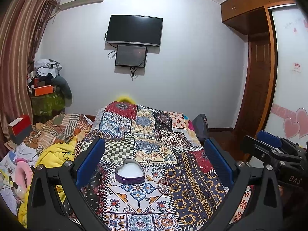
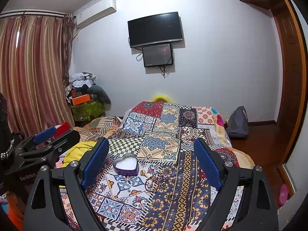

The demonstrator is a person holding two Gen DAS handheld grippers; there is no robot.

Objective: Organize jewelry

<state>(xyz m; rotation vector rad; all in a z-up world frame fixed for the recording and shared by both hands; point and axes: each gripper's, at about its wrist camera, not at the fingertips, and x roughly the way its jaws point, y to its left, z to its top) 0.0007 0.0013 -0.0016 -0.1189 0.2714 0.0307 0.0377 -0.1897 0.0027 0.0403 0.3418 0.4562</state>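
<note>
A purple heart-shaped tin (image 1: 130,171) with a white lining sits open on the patchwork bedspread (image 1: 146,132); it also shows in the right wrist view (image 2: 126,163). Small jewelry pieces lie to its right: a thin bracelet (image 1: 163,184), which shows again in the right wrist view (image 2: 152,182), a ring (image 2: 172,197) and a gold pendant (image 2: 143,172). My left gripper (image 1: 154,161) is open and empty above the bed, with the tin between its fingers in view. My right gripper (image 2: 152,160) is open and empty, level with the left one.
The bed's left side holds a yellow blanket (image 1: 55,154) and a striped quilt (image 1: 61,127). Piled clothes and boxes (image 1: 46,84) stand in the far left corner by the curtain. A grey bag (image 2: 237,123) lies on the floor at the right. A wardrobe (image 1: 258,73) lines the right wall.
</note>
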